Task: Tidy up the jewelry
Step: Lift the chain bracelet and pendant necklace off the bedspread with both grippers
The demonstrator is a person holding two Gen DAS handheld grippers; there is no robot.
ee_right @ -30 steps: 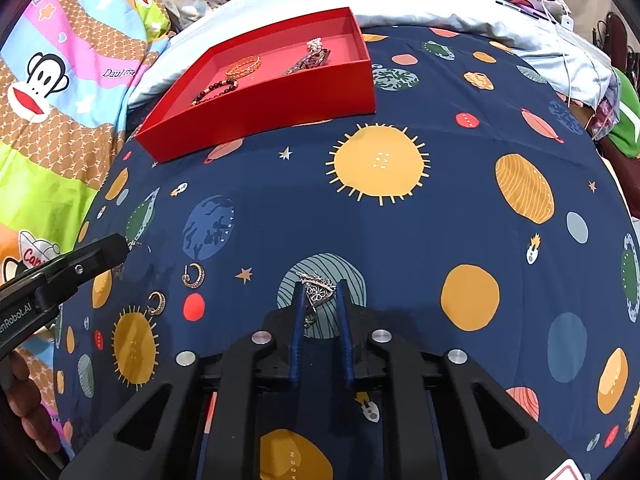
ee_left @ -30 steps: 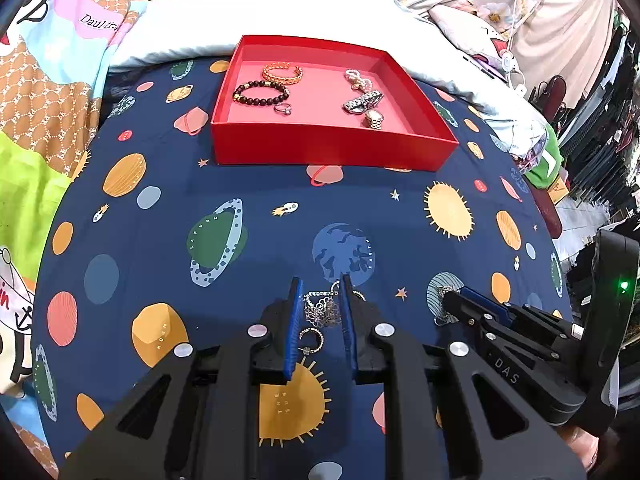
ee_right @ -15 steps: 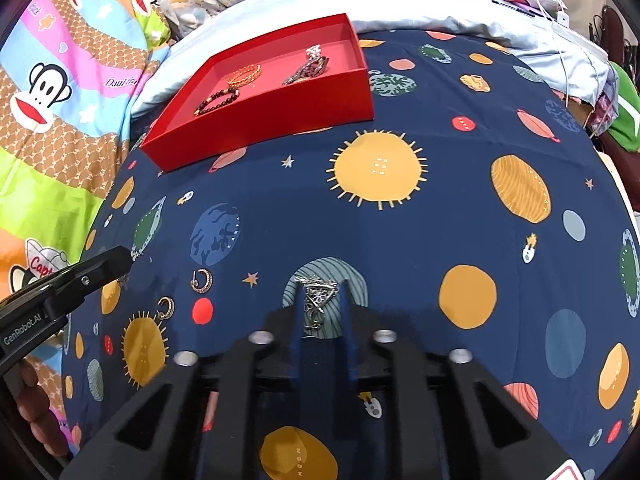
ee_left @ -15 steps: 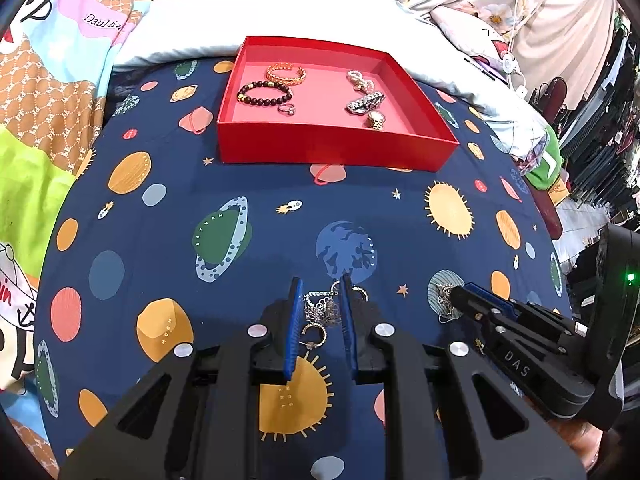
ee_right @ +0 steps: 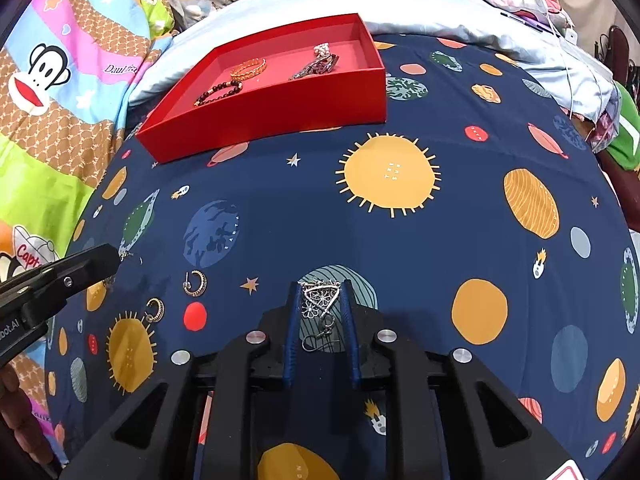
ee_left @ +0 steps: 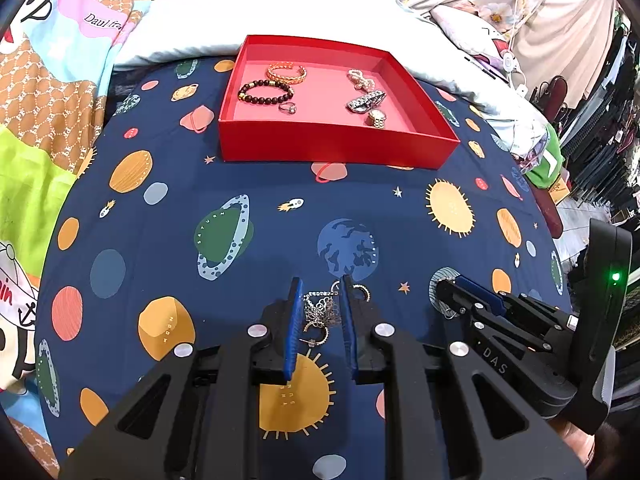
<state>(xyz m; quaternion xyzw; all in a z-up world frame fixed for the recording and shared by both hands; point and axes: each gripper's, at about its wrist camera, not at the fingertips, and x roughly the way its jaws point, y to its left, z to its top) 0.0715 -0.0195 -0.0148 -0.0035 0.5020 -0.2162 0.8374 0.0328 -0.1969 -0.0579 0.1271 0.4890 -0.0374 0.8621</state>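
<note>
While both grippers hang low over the bed, each has a matching prize. The left gripper (ee_left: 321, 280), bottom centre of its own view, has its blue fingers (ee_left: 294, 320) clenched on a silver filigree earring (ee_left: 320, 310), pinched across its lacy body, with the hook dangling below. Under it on the space-print sheet (ee_left: 160, 240) lies a small gold hoop (ee_left: 318, 337), and another hoop (ee_left: 360, 290) peeks out just right of the fingers.

Over to the right gripper (ee_right: 320, 284), low centre in its camera: its fingers have just been closing, and between them sits the second filigree earring (ee_right: 320, 300), a triangular piece (flower pattern, very pretty) whose wide top spans pad to pad, so it is gripped. It hovers over a pale striped planet on the sheet. In that same view the left gripper's black tip pokes in from the left edge, near the two hoops.

Up in the upper middle of the left view rests the red tray (ee_left: 320, 148), flat on the sheet against a white pillow (ee_left: 280, 12). Inside: a dark beaded bracelet (ee_left: 264, 94), a gold bangle (ee_left: 286, 73) and a ring (ee_left: 288, 108) on the left side; a pearly piece (ee_left: 358, 78), a silver band (ee_left: 366, 101) and a gold watch (ee_left: 376, 118) on the right.
</note>
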